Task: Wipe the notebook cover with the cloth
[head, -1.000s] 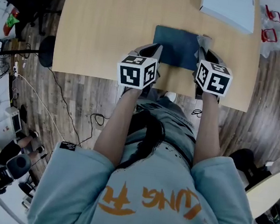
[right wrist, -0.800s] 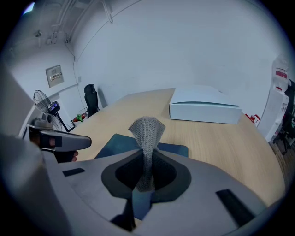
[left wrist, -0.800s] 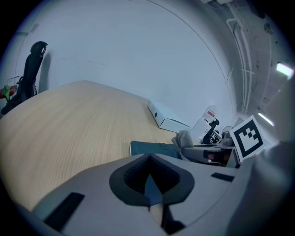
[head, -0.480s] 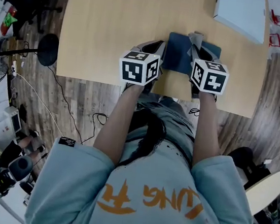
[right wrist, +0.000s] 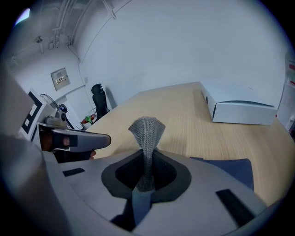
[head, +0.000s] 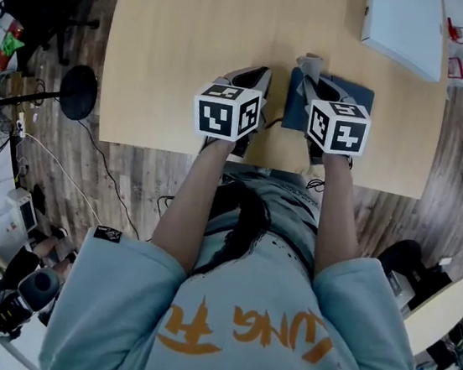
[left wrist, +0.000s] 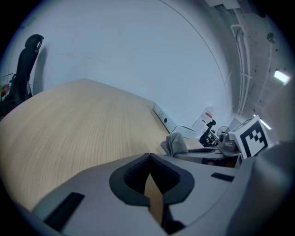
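Observation:
A dark blue notebook (head: 353, 96) lies flat near the table's front edge, also showing low right in the right gripper view as the notebook (right wrist: 230, 169). My right gripper (head: 307, 78) is over its left part, shut on a grey knit cloth (right wrist: 146, 131) that sticks up between the jaws. The cloth (head: 308, 63) pokes out past the fingers in the head view. My left gripper (head: 260, 75) rests on bare wood just left of the notebook, jaws shut with nothing in them. In its own view the left gripper (left wrist: 150, 156) faces the tabletop, with the cloth (left wrist: 175, 143) at its right.
A white flat box (head: 405, 25) lies at the table's far right, seen as the box (right wrist: 239, 108) beyond the notebook. The wooden table (head: 200, 40) stretches bare to the left and back. Its front edge is just behind both grippers.
My right gripper has carried the cloth leftward across the notebook, from its right edge to its left part. The left gripper now stands off the notebook's left edge.

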Action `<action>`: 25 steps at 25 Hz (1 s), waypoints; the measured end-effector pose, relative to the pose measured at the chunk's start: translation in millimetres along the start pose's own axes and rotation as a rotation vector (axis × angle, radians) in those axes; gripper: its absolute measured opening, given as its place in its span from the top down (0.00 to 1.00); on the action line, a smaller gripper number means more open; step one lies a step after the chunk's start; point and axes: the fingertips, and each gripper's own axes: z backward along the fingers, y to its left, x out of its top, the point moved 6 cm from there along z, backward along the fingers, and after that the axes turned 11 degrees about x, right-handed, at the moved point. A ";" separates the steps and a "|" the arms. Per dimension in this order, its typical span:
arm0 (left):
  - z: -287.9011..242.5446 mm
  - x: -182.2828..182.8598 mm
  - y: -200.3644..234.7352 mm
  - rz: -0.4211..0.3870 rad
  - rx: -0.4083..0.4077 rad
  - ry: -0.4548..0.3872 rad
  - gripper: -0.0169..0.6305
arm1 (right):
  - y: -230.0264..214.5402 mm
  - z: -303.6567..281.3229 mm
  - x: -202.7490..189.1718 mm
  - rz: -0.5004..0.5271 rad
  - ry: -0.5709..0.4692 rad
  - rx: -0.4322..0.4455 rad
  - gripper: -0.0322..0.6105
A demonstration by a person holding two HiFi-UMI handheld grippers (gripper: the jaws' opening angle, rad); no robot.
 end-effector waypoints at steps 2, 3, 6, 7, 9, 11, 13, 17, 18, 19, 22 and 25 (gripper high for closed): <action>0.3 3.5 3.9 -0.005 -0.010 -0.003 0.95 | 2.7 -4.3 0.8 -0.001 0.007 -0.005 0.90; 0.4 5.0 6.7 -0.002 -0.012 -0.004 0.95 | 3.8 -6.0 1.4 0.001 0.011 -0.009 0.90; 0.6 9.7 19.6 0.031 -0.012 -0.005 0.95 | 10.3 -13.4 3.0 0.010 0.029 -0.012 0.90; 0.6 11.8 23.5 0.041 -0.014 -0.007 0.95 | 12.5 -16.8 3.3 0.013 0.035 -0.012 0.90; 0.8 14.7 28.1 0.044 -0.016 -0.016 0.95 | 15.3 -23.1 3.0 0.015 0.047 -0.014 0.90; 1.8 13.8 30.4 0.041 -0.016 -0.020 0.95 | 15.8 -27.5 1.3 0.014 0.061 -0.023 0.90; 2.7 11.4 31.9 0.043 -0.020 -0.015 0.95 | 15.4 -30.1 -0.6 0.015 0.075 -0.035 0.90; 5.3 10.4 35.8 0.050 -0.028 -0.014 0.95 | 16.7 -31.9 -1.8 0.017 0.087 -0.057 0.90; 6.0 10.5 37.6 0.052 -0.028 -0.015 0.95 | 17.4 -32.5 -1.6 0.017 0.086 -0.058 0.90; 6.5 10.5 39.3 0.055 -0.028 -0.016 0.95 | 17.9 -33.0 -1.4 0.016 0.085 -0.060 0.90; 6.2 9.5 42.5 0.062 -0.031 -0.015 0.95 | 18.1 -34.0 -1.2 0.017 0.083 -0.068 0.90; 5.6 9.3 43.9 0.063 -0.037 -0.015 0.95 | 17.9 -34.6 -2.4 0.015 0.083 -0.077 0.90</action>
